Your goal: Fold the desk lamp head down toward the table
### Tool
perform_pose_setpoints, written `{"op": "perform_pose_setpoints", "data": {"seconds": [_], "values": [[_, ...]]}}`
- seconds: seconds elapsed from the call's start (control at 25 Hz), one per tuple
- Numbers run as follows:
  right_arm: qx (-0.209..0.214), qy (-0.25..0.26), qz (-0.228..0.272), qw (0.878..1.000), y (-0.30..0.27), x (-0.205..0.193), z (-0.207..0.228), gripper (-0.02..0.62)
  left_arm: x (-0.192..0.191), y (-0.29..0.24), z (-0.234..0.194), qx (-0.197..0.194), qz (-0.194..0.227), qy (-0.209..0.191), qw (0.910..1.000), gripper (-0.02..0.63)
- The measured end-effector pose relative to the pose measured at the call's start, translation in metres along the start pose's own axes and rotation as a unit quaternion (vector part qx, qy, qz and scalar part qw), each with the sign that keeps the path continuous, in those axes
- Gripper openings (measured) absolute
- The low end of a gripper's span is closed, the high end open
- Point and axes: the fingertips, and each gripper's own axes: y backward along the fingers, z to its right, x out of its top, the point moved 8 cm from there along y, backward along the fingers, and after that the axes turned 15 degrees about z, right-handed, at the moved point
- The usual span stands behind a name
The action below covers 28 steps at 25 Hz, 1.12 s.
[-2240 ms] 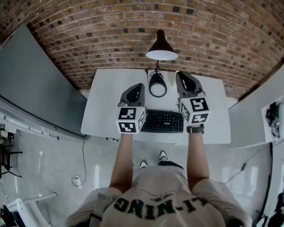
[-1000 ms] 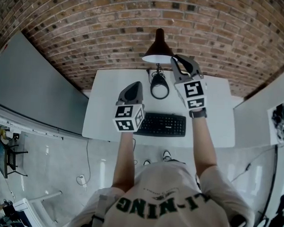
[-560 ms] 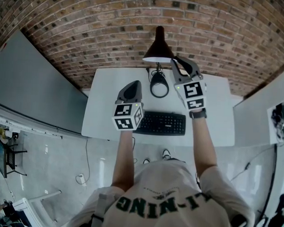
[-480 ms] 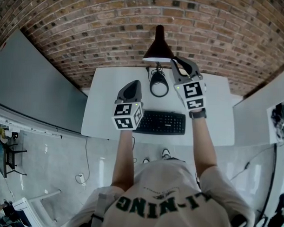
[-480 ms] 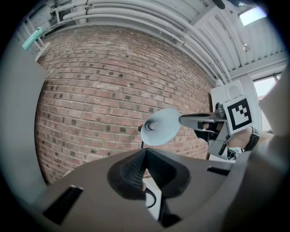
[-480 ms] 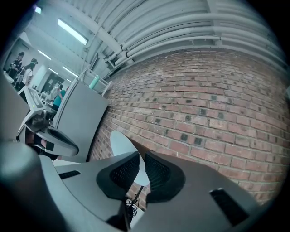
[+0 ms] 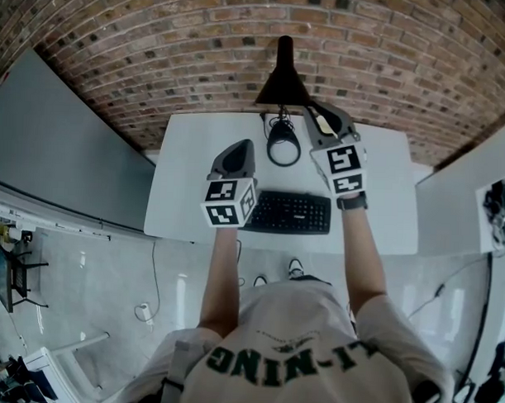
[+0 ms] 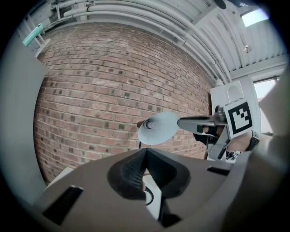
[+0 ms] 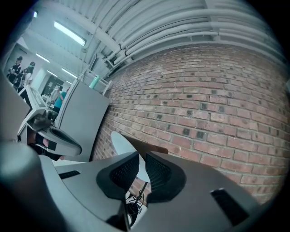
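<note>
**Right gripper on the shade rim, head not yet down**

Head view: the lamp head (image 7: 283,80) sits high, just ahead of the right gripper (image 7: 315,114), whose tips meet its rim. The left gripper (image 7: 240,151) hangs idle above the keyboard (image 7: 292,213).

Left gripper view: its jaws are pressed together on nothing, with the shade up and to its right.

Right gripper view: the jaws are nearly closed and seem to nip the rim. I'd draw the head down slowly along the hinge's arc, with the pinch square so the thin metal can't slip.
</note>
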Motion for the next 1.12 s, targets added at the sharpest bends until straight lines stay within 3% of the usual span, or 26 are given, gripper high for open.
{"op": "perform_pose_setpoints", "data": {"seconds": [0.48,1.12], "values": [[0.004,0.0,-0.016,1.0,0.005,-0.017,-0.007,0.041,-0.005,-0.002,0.003,-0.003,-0.005,-0.007,1.0,-0.003],[0.009,-0.006,-0.054,0.998,0.007,-0.07,-0.022,0.054,-0.011,-0.003,0.002,-0.003,-0.004,-0.009,0.9999,-0.003]]}}
